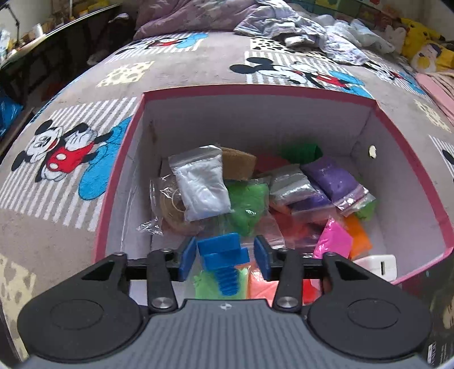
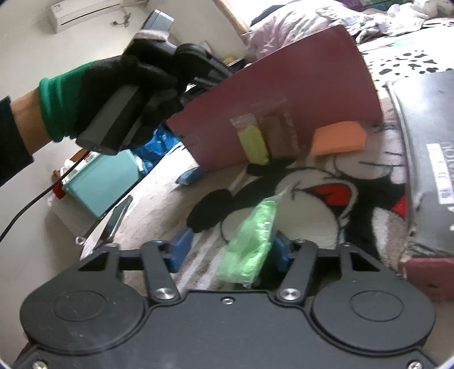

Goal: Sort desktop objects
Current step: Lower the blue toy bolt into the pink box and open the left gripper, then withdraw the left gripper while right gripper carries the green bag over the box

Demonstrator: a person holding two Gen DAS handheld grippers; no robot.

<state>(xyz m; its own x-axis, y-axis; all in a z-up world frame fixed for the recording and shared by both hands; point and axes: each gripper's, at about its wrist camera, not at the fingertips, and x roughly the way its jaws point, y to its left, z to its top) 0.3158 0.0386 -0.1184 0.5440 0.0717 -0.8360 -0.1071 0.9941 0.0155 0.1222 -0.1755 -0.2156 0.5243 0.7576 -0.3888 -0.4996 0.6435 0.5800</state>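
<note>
In the left wrist view, my left gripper (image 1: 225,259) is open over a pink-rimmed cardboard box (image 1: 255,90). A blue plastic bolt (image 1: 225,262) sits between the pads with gaps on both sides, above the bags. The box holds several small bags of coloured clay: white (image 1: 203,184), green (image 1: 249,204), purple (image 1: 330,176), pink (image 1: 334,241). In the right wrist view, my right gripper (image 2: 231,252) is open over the blanket; a light green bag (image 2: 252,241) lies against its right pad. A yellow bag (image 2: 254,144), a brown bag (image 2: 279,136) and an orange block (image 2: 337,137) lie by the box's maroon wall (image 2: 283,93).
The box stands on a grey Mickey Mouse blanket (image 1: 71,159) on a bed. A white charger (image 1: 377,264) lies in the box's near right corner. A black box (image 2: 425,159) lies to the right. Crumpled bedding (image 1: 283,25) is at the far end. A teal box (image 2: 102,181) sits beyond the bed edge.
</note>
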